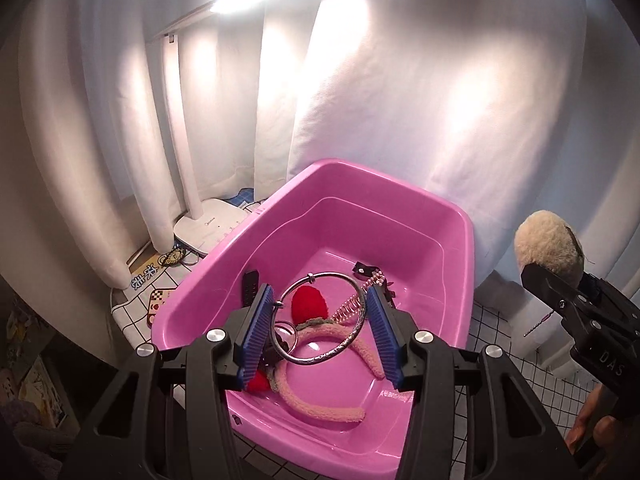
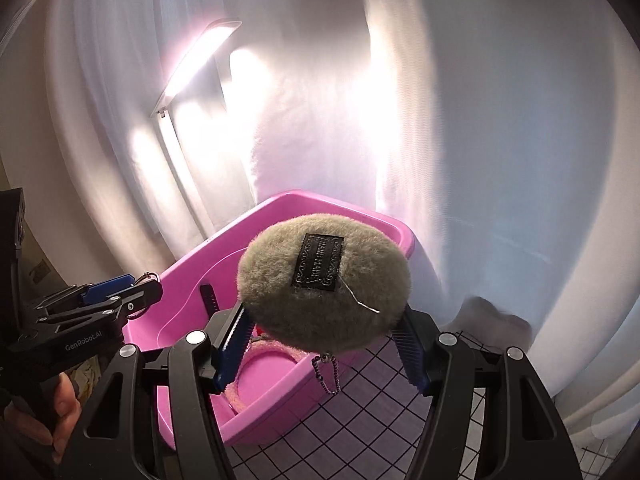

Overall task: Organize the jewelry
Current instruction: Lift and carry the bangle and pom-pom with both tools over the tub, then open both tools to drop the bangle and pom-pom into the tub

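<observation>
The left tool (image 1: pixel 320 330) is wide open over a pink tub (image 1: pixel 460 240). A silver ring bangle (image 1: pixel 320 320) sits between its two blue pads (image 1: pixel 256 332). It touches the left pad, but I cannot tell if it hangs there or lies in the tub. Nothing is squeezed.

In the tub lie a pink fuzzy headband (image 1: pixel 332 404), a red pom-pom (image 1: pixel 308 306), a sparkly hair comb (image 1: pixel 360 300) and a black clip (image 1: pixel 250 288) leaning on the left wall.

The right tool (image 2: pixel 324 344) is off to the right of the tub, held up in the air. Its pads are closed on a round fluffy beige puff (image 2: pixel 320 280). The puff has a black label (image 2: pixel 318 262) on top and a little bead chain (image 2: pixel 326 372) hanging down from it. In the right camera the puff is over the near right edge of the tub.

The tub stands on a tabletop with a white checked cloth (image 2: pixel 360 420). A white lamp (image 1: pixel 208 228) stands at the far left, with its light bar shining up high. White curtains (image 1: pixel 400 100) hang behind it all.
</observation>
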Available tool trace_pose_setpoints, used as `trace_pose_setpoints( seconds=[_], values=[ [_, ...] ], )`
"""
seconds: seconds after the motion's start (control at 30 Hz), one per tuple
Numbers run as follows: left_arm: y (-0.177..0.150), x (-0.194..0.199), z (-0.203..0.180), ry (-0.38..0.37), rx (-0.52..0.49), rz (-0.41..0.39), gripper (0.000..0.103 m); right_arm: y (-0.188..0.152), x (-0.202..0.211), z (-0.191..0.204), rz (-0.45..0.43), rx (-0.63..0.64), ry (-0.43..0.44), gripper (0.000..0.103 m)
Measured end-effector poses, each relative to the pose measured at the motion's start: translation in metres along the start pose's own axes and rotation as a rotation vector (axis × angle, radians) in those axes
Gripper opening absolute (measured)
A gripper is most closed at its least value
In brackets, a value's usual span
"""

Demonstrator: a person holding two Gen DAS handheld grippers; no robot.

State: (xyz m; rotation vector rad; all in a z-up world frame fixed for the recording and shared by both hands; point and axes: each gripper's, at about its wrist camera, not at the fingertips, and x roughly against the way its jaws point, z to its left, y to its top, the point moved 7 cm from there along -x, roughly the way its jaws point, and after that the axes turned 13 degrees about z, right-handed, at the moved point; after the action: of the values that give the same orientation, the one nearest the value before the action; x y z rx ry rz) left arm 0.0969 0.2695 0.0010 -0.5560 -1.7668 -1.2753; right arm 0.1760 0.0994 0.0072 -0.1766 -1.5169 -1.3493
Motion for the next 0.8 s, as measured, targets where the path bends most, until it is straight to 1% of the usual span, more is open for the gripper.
trace_pose_setpoints(
  seconds=[0.1,0.17,0.23,0.33,0.4,0.5,0.63,0.8],
  values=[
    [0.002,-0.013,0.011,0.005,0.053,0.030,0.047,0.012,-0.015,0.009,0.029,0.046,0.012,0.062],
    [0.003,-0.021,0.017,-0.007,0.085,0.052,0.047,0.019,-0.024,0.014,0.048,0.069,0.014,0.062],
    [0.006,-0.031,0.022,0.005,0.089,0.072,0.047,0.024,-0.033,0.017,0.069,0.074,0.016,0.062],
    [0.009,-0.042,0.029,0.020,0.092,0.099,0.047,0.027,-0.057,0.020,0.123,0.066,0.047,0.062],
    [0.011,-0.049,0.037,0.050,0.104,0.111,0.047,0.028,-0.075,0.023,0.168,0.070,0.047,0.062],
    [0.010,-0.064,0.043,0.044,0.125,0.167,0.047,0.029,-0.100,0.024,0.240,0.041,0.080,0.062],
    [0.010,-0.079,0.043,0.055,0.120,0.209,0.047,0.033,-0.126,0.022,0.298,0.042,0.048,0.062],
    [0.013,-0.094,0.043,0.057,0.124,0.248,0.047,0.028,-0.152,0.018,0.388,0.052,0.007,0.062]
  ],
)
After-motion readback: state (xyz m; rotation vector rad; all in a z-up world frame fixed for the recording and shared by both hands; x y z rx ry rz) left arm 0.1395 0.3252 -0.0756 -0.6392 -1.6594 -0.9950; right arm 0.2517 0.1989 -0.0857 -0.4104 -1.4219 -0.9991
